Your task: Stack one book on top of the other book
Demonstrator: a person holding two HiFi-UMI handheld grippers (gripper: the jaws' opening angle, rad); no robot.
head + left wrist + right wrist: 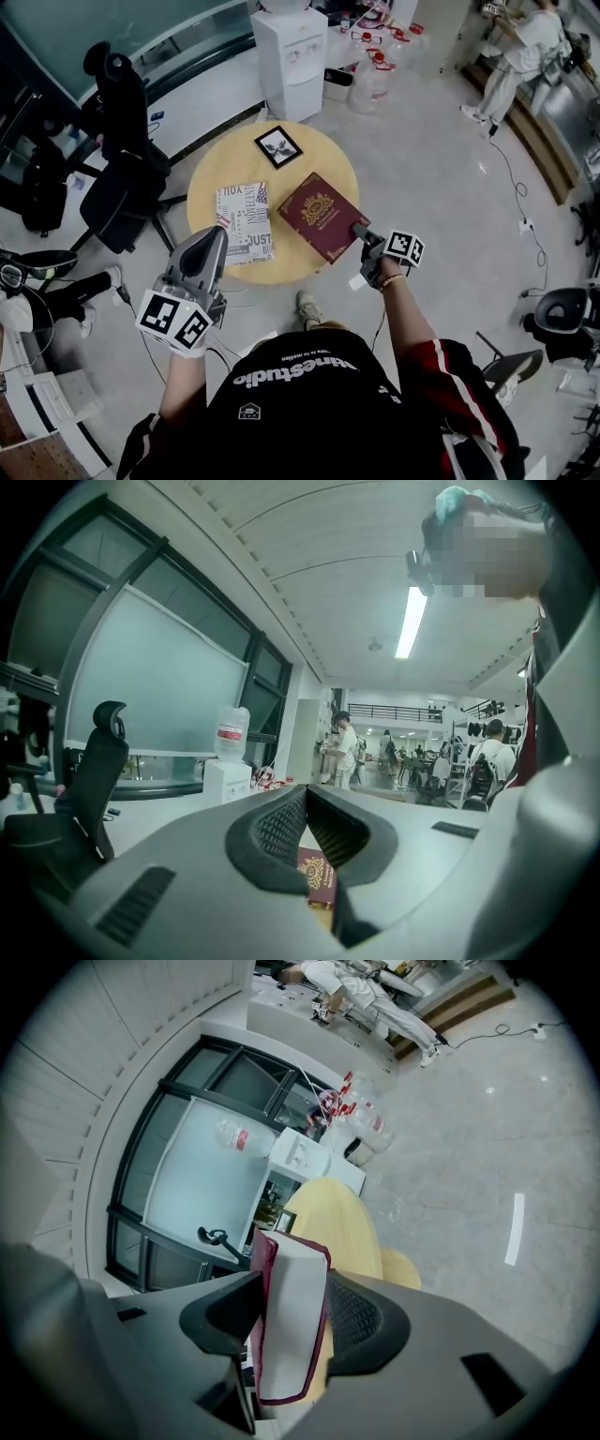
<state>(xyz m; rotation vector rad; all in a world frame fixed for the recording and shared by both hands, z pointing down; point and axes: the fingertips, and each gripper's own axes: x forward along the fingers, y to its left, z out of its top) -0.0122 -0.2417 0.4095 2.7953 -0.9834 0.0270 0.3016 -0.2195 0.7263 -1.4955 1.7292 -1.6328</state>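
Two books are showing at one round table (208,183): one red book (322,216) and one printed white book (245,223). One framed picture (278,145) is lying on the table, making three flat things in all. Two grippers are showing, the left gripper (219,242) and the right gripper (360,231), each carrying two fingers and one marker cube (174,321). One water dispenser (292,61) is standing beyond the table, with several water jugs (371,82) clustering beside it, too crowded to count exactly. At least two black office chairs are standing about: one office chair (120,150) at the left, another chair (561,323) at the right. One person in white (518,56) is standing far off.
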